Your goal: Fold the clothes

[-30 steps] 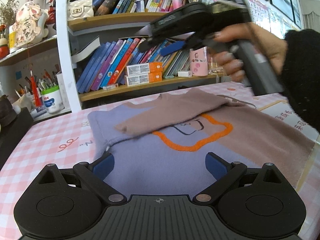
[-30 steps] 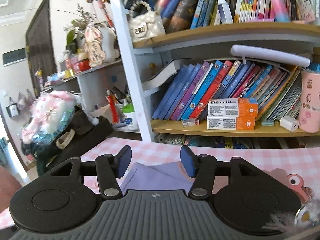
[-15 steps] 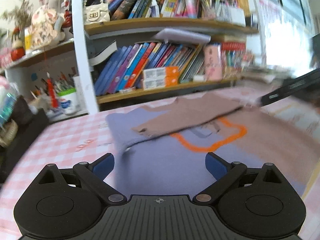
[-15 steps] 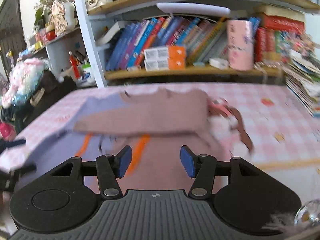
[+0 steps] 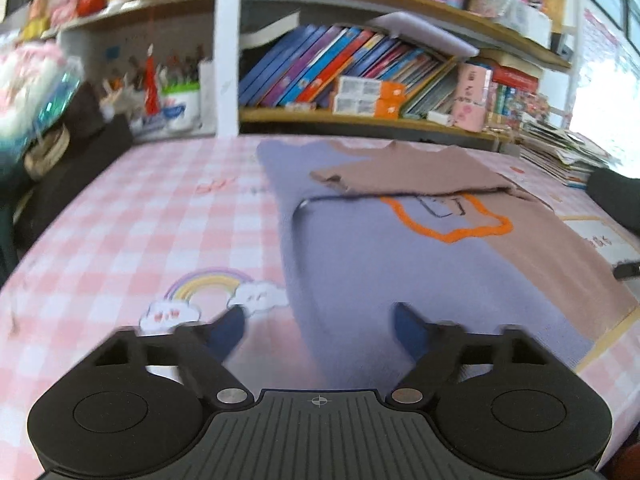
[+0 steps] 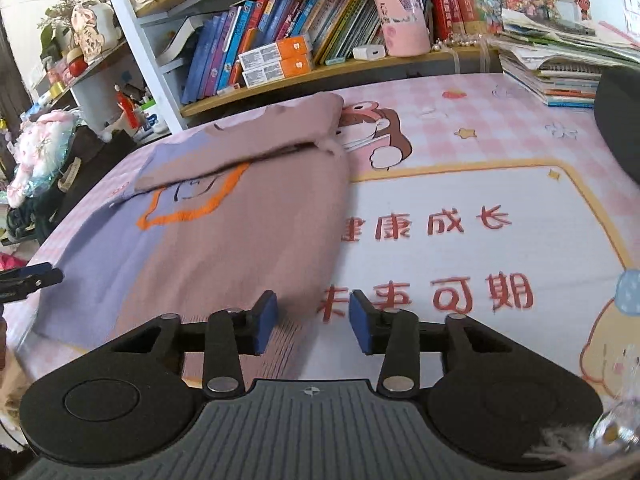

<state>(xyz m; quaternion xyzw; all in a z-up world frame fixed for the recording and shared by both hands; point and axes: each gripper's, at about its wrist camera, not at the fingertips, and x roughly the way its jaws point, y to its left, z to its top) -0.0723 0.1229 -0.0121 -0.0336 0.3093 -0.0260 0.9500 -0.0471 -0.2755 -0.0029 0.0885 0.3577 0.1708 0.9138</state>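
Lying flat on the pink checked bench (image 5: pixel 168 220), left wrist view: lilac and dusty-brown knitted sweater with orange outline motif (image 5: pixel 400 264), one brown sleeve (image 5: pixel 404 176) folded across its chest. Left tongs (image 5: pixel 320 330) were spread wide, holding nothing, poised over the lilac side near the hem. Bookshelf (image 5: pixel 360 80) stood behind.

Right wrist view: same sweater (image 6: pixel 224 248) lay left of the printed panel with red characters (image 6: pixel 460 256). Right tongs (image 6: pixel 313 322) were spread, empty, just above the hem's right corner. Judged progress: one sleeve fold done; the remaining folds were still left.
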